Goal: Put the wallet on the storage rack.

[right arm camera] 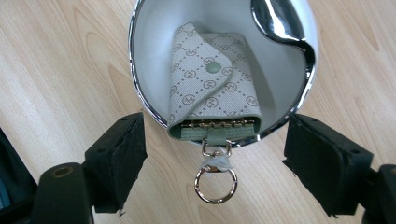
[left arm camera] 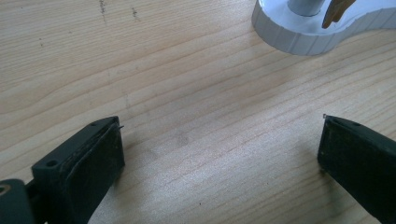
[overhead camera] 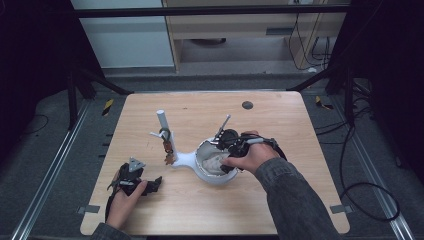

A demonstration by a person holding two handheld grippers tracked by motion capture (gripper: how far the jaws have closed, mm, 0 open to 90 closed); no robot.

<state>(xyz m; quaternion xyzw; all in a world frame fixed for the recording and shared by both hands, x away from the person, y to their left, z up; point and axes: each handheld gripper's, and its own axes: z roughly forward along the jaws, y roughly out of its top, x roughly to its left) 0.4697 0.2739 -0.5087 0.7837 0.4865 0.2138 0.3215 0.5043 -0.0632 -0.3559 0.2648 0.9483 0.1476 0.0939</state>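
Nearby, right claw (right arm camera: 212, 158) gapes around bowl-held key pouch (right arm camera: 212, 86).

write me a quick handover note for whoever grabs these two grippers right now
Right gripper: open, jaws wide apart, poised over the white bowl, holding nothing.
Left gripper: open and empty, low over bare table at the left, beside the round foot of the white stand.
Key pouch: lies in the bowl, flap snapped shut, its bottom edge over the chrome rim and its gold ring hanging outside above the table.
Done: the pouch appears to be in the bowl.
Left: nothing is gripped; if the pouch must come out, the ring end between the right jaws looks the easiest hold.
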